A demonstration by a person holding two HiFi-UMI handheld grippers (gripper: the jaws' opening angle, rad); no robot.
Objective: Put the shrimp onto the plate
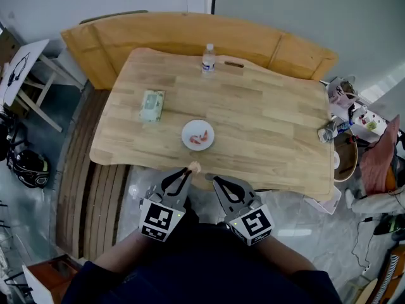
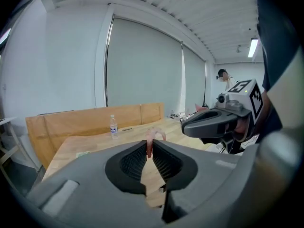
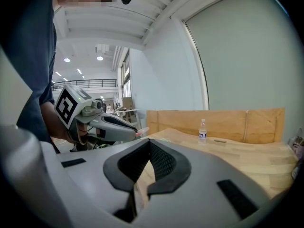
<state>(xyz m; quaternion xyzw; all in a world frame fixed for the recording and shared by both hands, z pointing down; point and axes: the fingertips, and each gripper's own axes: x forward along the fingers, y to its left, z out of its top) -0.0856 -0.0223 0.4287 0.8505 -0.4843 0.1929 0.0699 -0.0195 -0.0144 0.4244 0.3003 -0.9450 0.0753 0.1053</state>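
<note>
A white plate (image 1: 187,130) sits near the table's front middle with pink shrimp (image 1: 200,138) lying on it. My left gripper (image 1: 188,172) hangs just off the front edge, below the plate, shut on another pale pink shrimp (image 1: 194,167). In the left gripper view that shrimp (image 2: 151,140) sticks up between the closed jaws. My right gripper (image 1: 214,181) is beside it, to the right, shut with nothing in it (image 3: 148,143). In the right gripper view the left gripper (image 3: 110,127) shows with the shrimp (image 3: 141,132) at its tip.
A water bottle (image 1: 208,59) stands at the table's far edge, with a small dark item (image 1: 233,64) beside it. A green wipes pack (image 1: 152,105) lies left of the plate. Small clutter (image 1: 329,132) sits at the table's right edge. A wooden bench (image 1: 101,40) curves behind the table.
</note>
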